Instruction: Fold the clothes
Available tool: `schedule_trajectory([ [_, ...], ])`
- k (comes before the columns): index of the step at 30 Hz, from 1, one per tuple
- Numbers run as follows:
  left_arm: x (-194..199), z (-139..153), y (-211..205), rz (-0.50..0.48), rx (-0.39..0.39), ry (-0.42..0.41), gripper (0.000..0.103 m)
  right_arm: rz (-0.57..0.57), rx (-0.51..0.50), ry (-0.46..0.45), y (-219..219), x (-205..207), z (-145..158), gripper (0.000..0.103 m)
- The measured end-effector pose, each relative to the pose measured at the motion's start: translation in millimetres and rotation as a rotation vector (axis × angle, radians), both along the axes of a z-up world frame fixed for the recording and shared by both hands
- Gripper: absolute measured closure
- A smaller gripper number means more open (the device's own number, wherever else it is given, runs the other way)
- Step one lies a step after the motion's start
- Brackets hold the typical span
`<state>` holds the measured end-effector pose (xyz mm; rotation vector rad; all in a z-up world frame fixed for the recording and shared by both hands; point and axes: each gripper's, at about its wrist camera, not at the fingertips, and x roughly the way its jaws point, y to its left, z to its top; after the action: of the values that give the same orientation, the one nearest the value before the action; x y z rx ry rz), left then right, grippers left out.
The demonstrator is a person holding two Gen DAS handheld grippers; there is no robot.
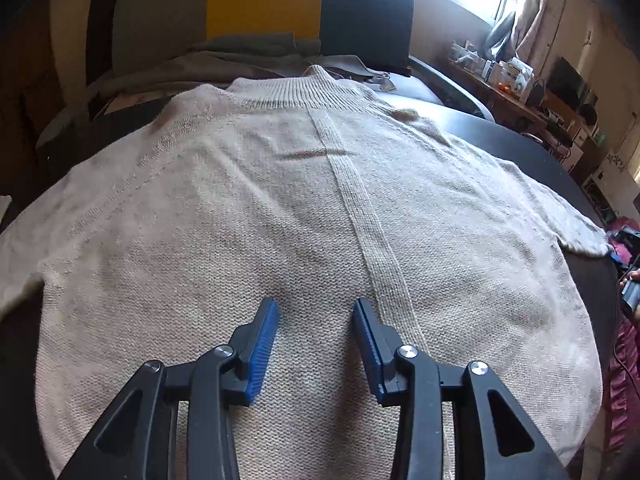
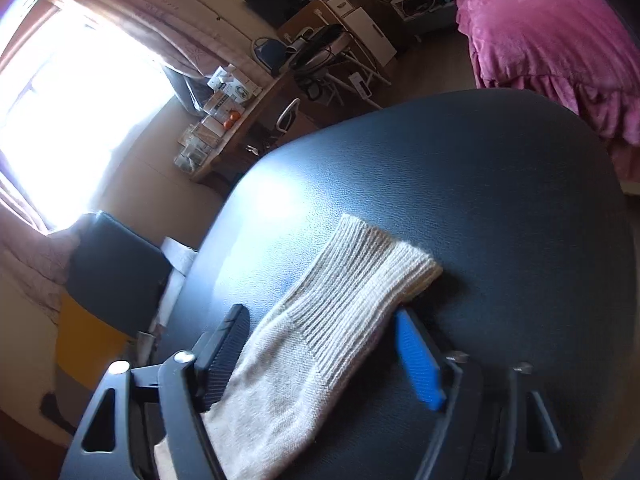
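Note:
A beige knit sweater (image 1: 280, 208) lies spread flat on a dark table (image 1: 520, 148), collar at the far end, a ribbed band running down its middle. My left gripper (image 1: 316, 312) is open just above the sweater's lower middle, holding nothing. In the right wrist view one sleeve with a ribbed cuff (image 2: 352, 280) lies on the dark table (image 2: 480, 184). My right gripper (image 2: 320, 320) is open, its jaws on either side of the sleeve just behind the cuff, not closed on it.
A grey garment (image 1: 240, 60) is heaped beyond the collar against a grey, yellow and dark chair back (image 1: 264, 0). A cluttered desk (image 2: 224, 120) stands by the bright window. A pink bedspread (image 2: 560, 40) lies past the table's far edge.

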<state>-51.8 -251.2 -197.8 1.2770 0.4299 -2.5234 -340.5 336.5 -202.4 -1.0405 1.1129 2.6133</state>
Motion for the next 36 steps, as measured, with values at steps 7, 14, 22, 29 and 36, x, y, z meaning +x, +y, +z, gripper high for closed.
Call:
schedule_trajectory([
  [7, -0.4, 0.0, -3.1, -0.016, 0.019, 0.006, 0.061, 0.087, -0.036, -0.04, -29.4, -19.3, 1.4, 0.097],
  [14, -4.6, 4.4, -17.7, -0.001, 0.15, -0.003, 0.061, 0.455, -0.051, 0.092, -170.9, -26.6, 54.6, 0.097],
  [22, -20.0, 13.1, -44.3, 0.018, 0.44, 0.059, 0.061, 0.827, -0.044, 0.098, -355.5, 25.2, 54.1, 0.097],
  [29, -54.8, 10.5, -52.0, 0.001, 0.621, 0.082, 0.061, 1.058, 0.082, 0.007, -458.8, 98.7, 12.1, 0.092],
  [36, -89.3, -2.3, -61.3, 0.044, 0.78, 0.084, 0.061, 1.071, 0.2, 0.076, -455.1, 154.0, 11.8, 0.034],
])
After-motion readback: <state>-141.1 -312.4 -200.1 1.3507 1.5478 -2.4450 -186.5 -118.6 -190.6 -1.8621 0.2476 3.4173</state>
